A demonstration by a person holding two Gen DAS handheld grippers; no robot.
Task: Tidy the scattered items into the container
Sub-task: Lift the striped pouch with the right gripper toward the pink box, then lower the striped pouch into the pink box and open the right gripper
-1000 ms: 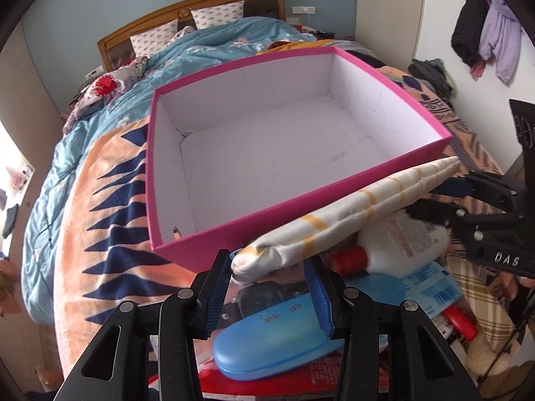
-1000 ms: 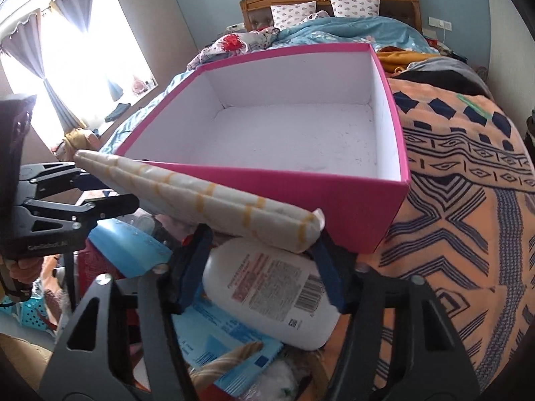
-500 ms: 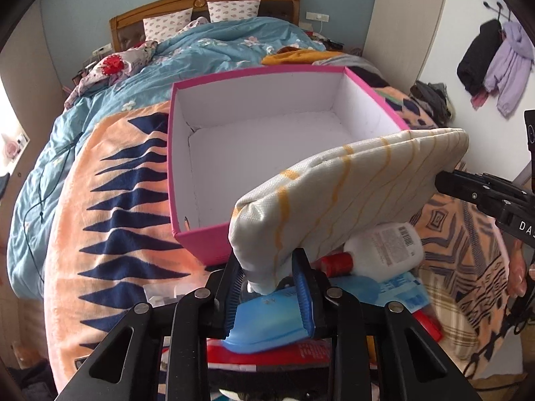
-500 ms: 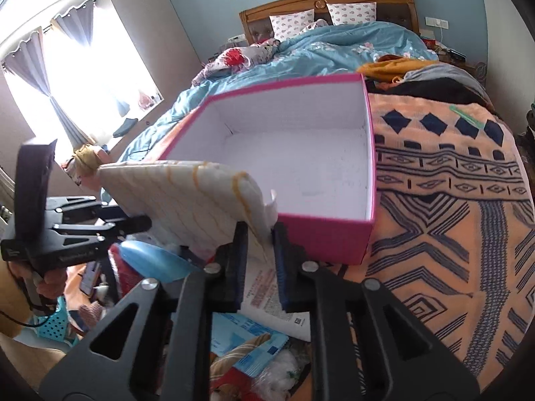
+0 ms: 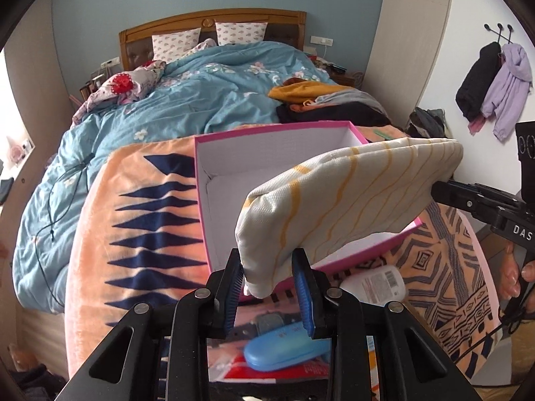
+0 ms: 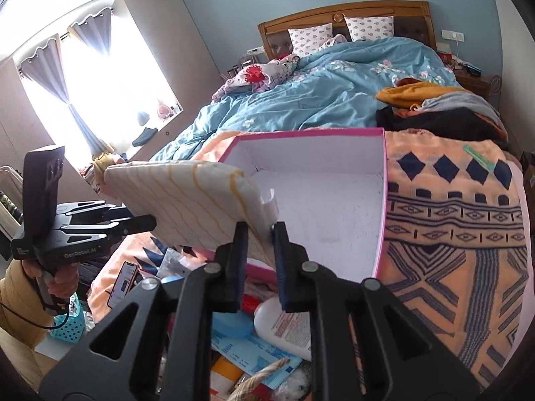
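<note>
Since a second ago the cream, orange-striped cloth pouch (image 5: 351,200) has risen from the clutter and now hangs above the near edge of the pink box (image 5: 277,130) on the bed (image 5: 214,100). The left gripper (image 5: 269,287) fingers clamp its left end; the right gripper (image 6: 259,250) fingers pinch its right end. A white bottle (image 5: 374,284) and blue case (image 5: 284,351) lie below, near the box.

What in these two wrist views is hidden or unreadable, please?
- Near part of the pink box floor: left wrist view, behind the folded cloth.
- White bottle cap: right wrist view, behind the right gripper.
- Phone screen: too small to read.
</note>
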